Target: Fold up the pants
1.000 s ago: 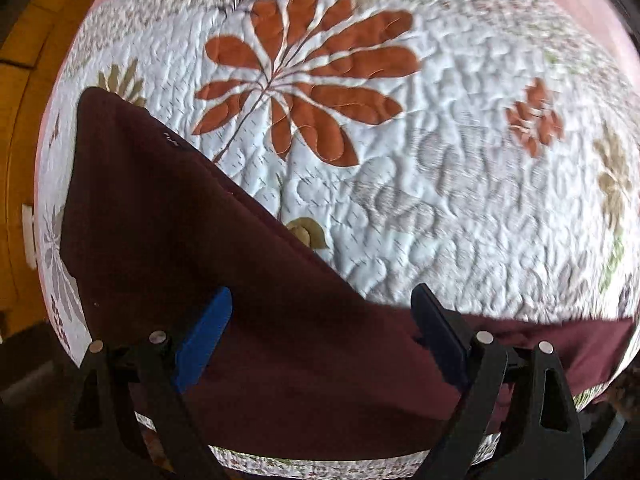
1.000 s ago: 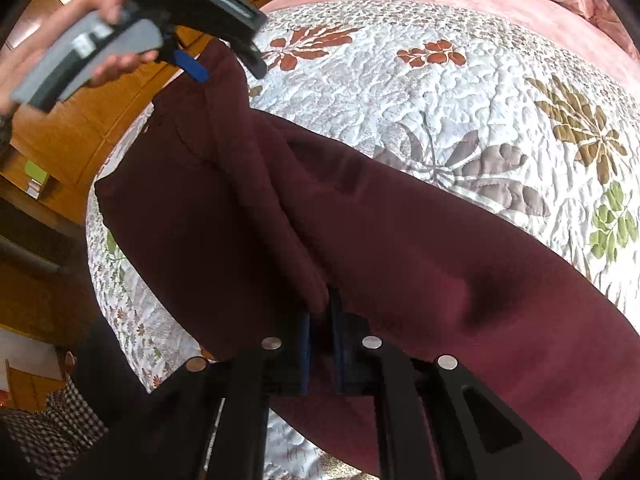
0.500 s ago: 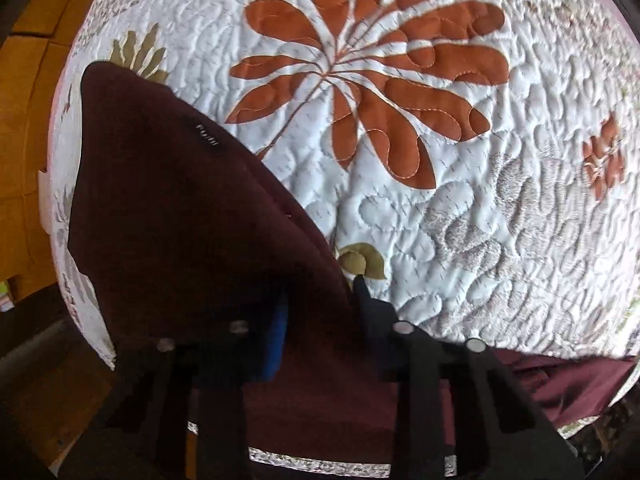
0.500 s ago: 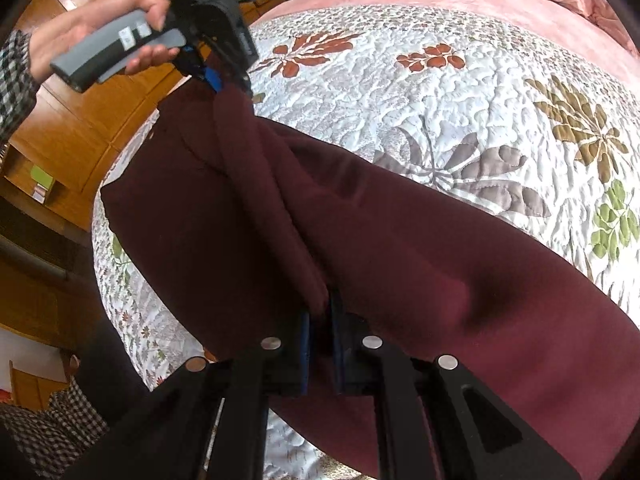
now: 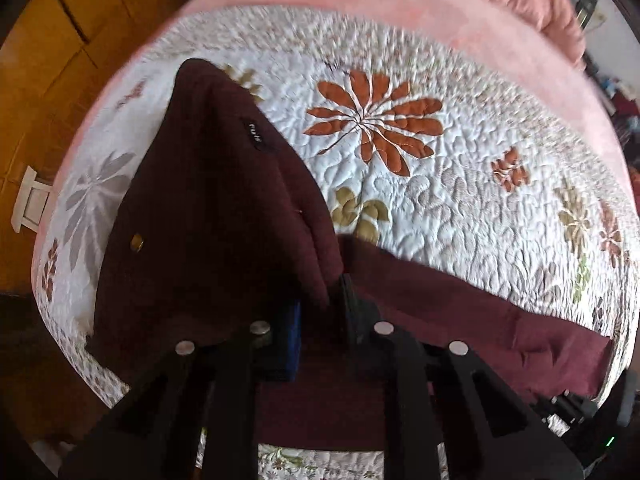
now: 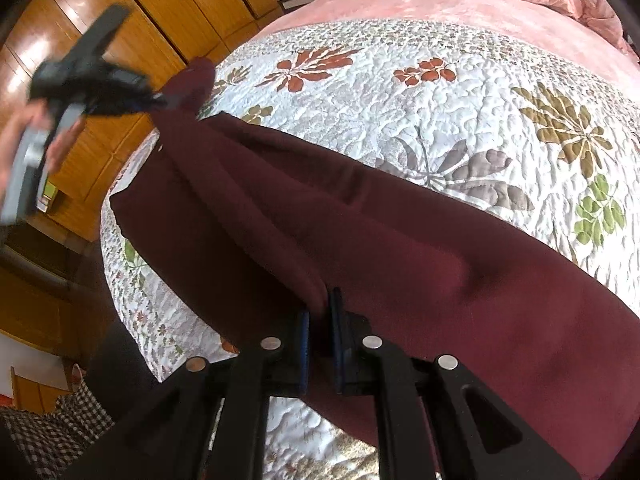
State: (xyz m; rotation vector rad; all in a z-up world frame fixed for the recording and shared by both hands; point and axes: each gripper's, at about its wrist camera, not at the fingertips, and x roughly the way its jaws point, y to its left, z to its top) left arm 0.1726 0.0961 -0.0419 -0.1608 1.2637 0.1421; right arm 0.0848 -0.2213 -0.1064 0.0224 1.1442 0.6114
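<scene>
Maroon pants [image 6: 400, 248] stretched across the floral quilt [image 6: 440, 92] on the bed, left gripper [image 5: 320, 312] jaws just closed onto a lifted fold lower centre, right gripper [image 6: 318, 336] jaws clamped tight on another fold lower centre, wooden wardrobe [image 6: 132, 12] upper left

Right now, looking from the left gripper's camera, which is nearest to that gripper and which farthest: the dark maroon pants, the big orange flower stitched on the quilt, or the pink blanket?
1. Dark maroon pants: pinched in the left gripper.
2. Big orange stitched flower: mid-quilt, beyond the pants.
3. Pink blanket: farthest, along the quilt's far edge.
</scene>
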